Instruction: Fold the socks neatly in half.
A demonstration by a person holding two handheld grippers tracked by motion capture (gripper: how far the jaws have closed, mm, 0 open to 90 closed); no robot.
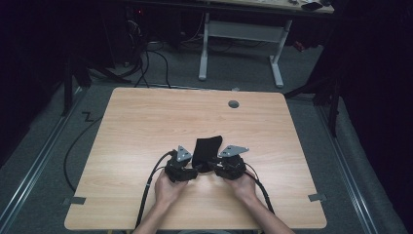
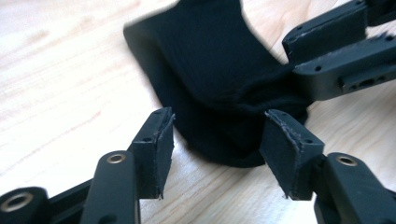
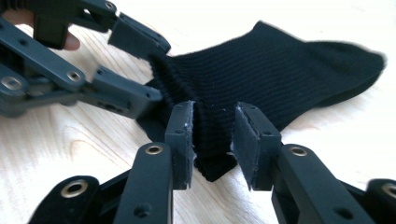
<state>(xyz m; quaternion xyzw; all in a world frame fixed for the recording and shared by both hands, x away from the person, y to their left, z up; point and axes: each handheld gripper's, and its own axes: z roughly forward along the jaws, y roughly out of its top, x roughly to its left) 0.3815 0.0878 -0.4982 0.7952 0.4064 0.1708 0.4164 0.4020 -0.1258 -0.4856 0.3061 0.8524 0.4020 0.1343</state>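
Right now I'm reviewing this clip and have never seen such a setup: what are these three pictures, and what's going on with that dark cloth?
A person sits at a wooden table, holding a hand-operated two-jaw gripper in each hand. The high view looks down from above; the other two come from cameras riding on each gripper. A black sock lies on the table. The right gripper has its jaws closing on the sock's bunched edge; whether they pinch it firmly is unclear. The left gripper stands open in front of the sock, not gripping it.

Pretty dim room. Light wood table (image 1: 146, 126) with a grey grommet (image 1: 234, 104), sitting on grey carpet (image 1: 311, 131). White-legged desk (image 1: 243, 34) behind, tangle of black cables (image 1: 151, 58) nearby.
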